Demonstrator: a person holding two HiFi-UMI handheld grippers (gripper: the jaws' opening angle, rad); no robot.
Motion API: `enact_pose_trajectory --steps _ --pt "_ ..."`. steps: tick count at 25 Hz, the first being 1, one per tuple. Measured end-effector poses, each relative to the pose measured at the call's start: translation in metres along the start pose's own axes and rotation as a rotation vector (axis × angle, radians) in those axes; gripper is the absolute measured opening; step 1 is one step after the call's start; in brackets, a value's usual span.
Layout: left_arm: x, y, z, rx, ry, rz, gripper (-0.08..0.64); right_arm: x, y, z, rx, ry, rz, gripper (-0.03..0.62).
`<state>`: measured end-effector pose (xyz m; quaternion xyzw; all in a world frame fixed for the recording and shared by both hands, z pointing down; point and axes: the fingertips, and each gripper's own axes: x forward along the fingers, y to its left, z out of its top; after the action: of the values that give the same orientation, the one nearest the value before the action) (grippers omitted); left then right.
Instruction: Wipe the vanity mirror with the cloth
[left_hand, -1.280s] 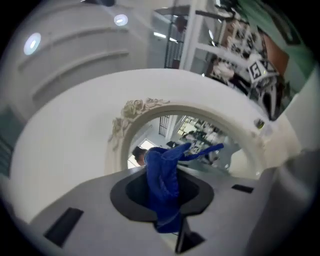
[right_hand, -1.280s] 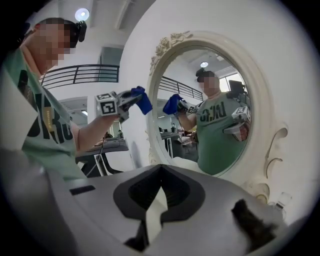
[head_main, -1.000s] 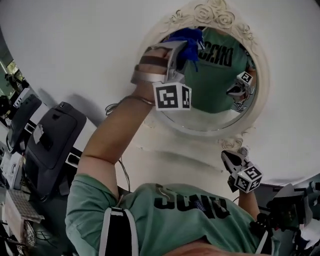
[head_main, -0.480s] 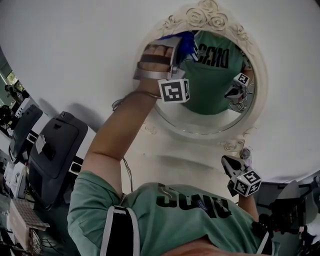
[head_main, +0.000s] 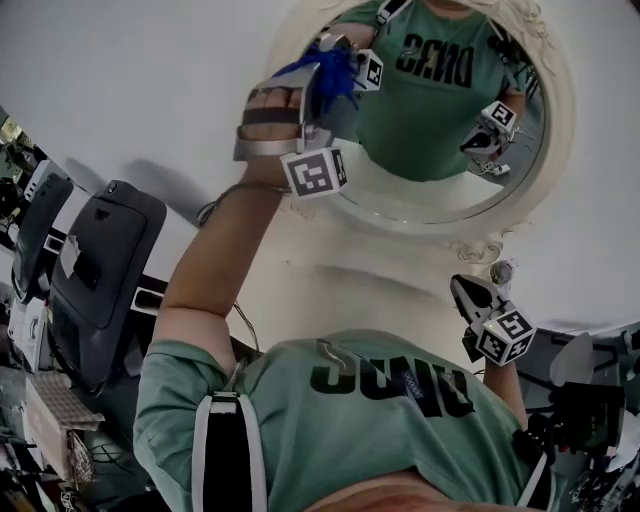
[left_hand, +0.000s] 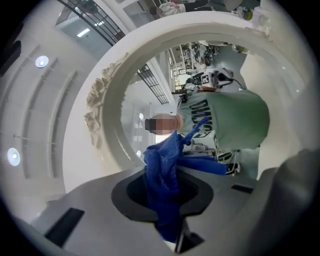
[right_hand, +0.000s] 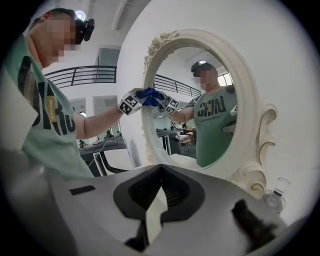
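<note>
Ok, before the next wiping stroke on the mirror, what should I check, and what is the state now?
1. Cloth clamped between the left gripper jaws: ok.
2. Cloth touching the mirror glass: ok, it meets its reflection near the frame.
3. Right gripper away from the glass, nothing between its jaws: ok.
4. Small bottle by the mirror base clear of right gripper: cannot tell.
5. Glass left to wipe: cannot tell.

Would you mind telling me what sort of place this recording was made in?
Probably an open workshop or lab hall, not a home bathroom: the ornate vanity mirror stands near cluttered work desks, and a black balcony railing runs along an upper level behind.
</note>
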<state>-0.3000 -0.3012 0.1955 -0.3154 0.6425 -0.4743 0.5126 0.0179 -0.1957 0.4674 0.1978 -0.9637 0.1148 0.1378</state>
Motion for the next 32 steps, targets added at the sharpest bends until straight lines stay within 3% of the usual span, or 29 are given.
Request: enact_pose_trajectory --steps 4,10,14,16,19,22,25,29,32 --pt "-0.024 -0.066 -0.028 0.03 0.056 -0.124 0.075 0.013 0.01 -0.003 0.022 0.016 0.043 0.008" --pt "-0.068 -0.183 -0.041 0.056 0.122 -0.406 0.078 0.034 0.024 -0.011 0.021 0.051 0.097 0.008" --pt "-0.099 -0.255 -0.017 0.055 0.092 -0.552 0.078 0.034 0.026 -0.013 0.018 0.059 0.099 0.008" --pt "-0.118 -0.29 -0.001 0.048 0.085 -0.674 0.078 0.033 0.026 -0.011 0.018 0.057 0.093 0.008" --pt "-0.144 -0.335 0.031 -0.024 0.074 -0.87 0.077 0.03 0.027 -0.011 0.021 0.051 0.085 0.008" --pt "-0.16 -0.362 0.063 -0.094 0.079 -1.008 0.076 0.025 0.026 -0.013 0.027 0.045 0.075 0.008" --pt "-0.165 -0.371 0.076 -0.036 0.062 -1.037 0.075 0.018 0.025 -0.015 0.036 0.032 0.059 0.008" --pt "-0.168 -0.365 0.076 -0.085 0.003 -1.07 0.078 0.008 0.018 -0.015 0.045 0.008 0.035 0.008" --pt "-0.162 -0.322 0.071 -0.108 -0.041 -0.991 0.081 0.002 0.016 -0.016 0.054 0.003 0.025 0.008"
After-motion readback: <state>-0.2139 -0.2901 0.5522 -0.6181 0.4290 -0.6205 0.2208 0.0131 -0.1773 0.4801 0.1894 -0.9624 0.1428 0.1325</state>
